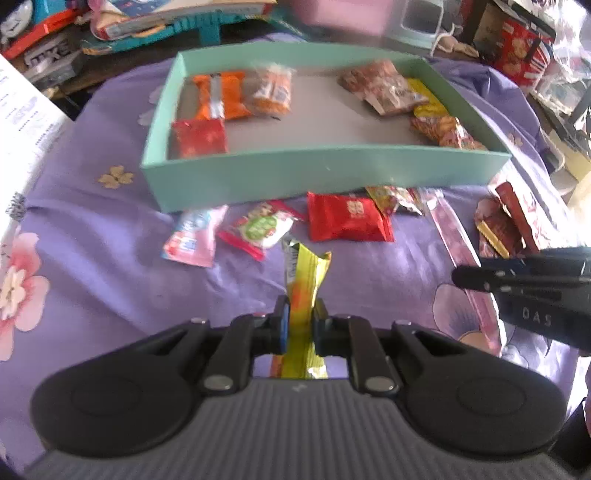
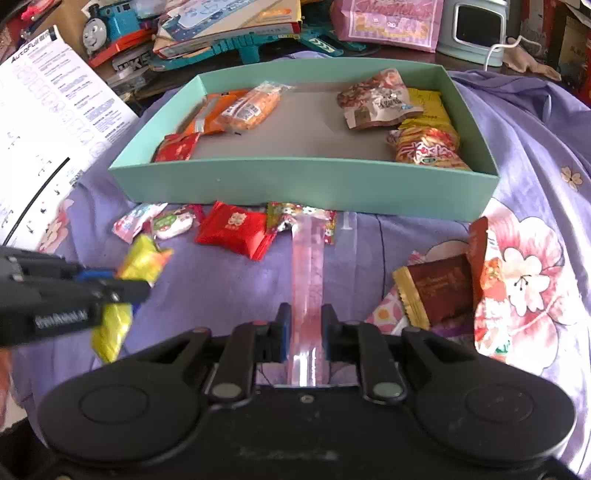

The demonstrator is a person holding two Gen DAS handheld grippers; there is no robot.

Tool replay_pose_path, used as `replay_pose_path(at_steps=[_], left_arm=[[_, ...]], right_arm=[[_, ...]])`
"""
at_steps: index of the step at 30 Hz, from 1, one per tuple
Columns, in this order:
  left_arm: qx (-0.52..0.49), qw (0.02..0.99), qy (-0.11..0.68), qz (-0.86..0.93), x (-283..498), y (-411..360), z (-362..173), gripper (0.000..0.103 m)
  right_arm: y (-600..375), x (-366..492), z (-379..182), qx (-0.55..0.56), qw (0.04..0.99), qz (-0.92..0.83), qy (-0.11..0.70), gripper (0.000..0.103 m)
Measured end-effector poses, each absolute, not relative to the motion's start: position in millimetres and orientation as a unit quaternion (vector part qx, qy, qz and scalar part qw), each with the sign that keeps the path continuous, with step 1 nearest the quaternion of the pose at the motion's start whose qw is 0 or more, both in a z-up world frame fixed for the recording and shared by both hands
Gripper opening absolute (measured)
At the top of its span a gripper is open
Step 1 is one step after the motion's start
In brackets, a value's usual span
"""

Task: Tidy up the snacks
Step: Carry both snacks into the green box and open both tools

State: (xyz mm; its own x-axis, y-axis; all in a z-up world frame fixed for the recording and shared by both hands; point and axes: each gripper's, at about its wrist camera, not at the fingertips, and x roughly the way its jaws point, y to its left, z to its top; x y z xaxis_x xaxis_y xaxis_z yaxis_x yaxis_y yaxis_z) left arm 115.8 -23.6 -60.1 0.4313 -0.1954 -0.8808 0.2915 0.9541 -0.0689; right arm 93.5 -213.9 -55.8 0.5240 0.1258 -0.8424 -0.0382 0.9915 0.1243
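A teal box [image 1: 325, 173] [image 2: 306, 184] holds several snack packets at its left and right ends. My left gripper [image 1: 300, 314] is shut on a yellow snack packet [image 1: 306, 280] and holds it above the purple cloth in front of the box; it also shows in the right wrist view [image 2: 144, 258]. My right gripper [image 2: 306, 321] is shut on a long pink clear stick pack [image 2: 308, 266], whose far end lies near the box wall. Loose on the cloth are a red packet [image 1: 347, 218] [image 2: 236, 230], a pink packet [image 1: 192, 236] and a green-white packet [image 1: 258, 229].
Brown and red packets [image 2: 439, 288] lie on the cloth at the right. A purple floral cloth [image 1: 110, 258] covers the surface. A white printed sheet [image 2: 48, 122] lies at the left. Toys, boxes and a pale appliance [image 2: 476, 29] crowd the area behind the box.
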Motion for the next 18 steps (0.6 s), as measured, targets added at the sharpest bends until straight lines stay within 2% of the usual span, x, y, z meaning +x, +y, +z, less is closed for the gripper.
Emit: replay_pose_path(at_steps=[10, 18], left_arm=[[0.020, 0.856, 0.494, -0.152, 109.2, -9.8, -23.3, 0.012], [0.005, 0.874, 0.462, -0.151, 148.5, -9.6, 15.2, 0.012]], right_arm=[[-211.8, 82.5, -28.5, 0.045, 0.883, 0.065, 0.463, 0.016], [-227.9, 109.6, 14.6, 0.042, 0.898, 0.068, 0.434, 0.016]])
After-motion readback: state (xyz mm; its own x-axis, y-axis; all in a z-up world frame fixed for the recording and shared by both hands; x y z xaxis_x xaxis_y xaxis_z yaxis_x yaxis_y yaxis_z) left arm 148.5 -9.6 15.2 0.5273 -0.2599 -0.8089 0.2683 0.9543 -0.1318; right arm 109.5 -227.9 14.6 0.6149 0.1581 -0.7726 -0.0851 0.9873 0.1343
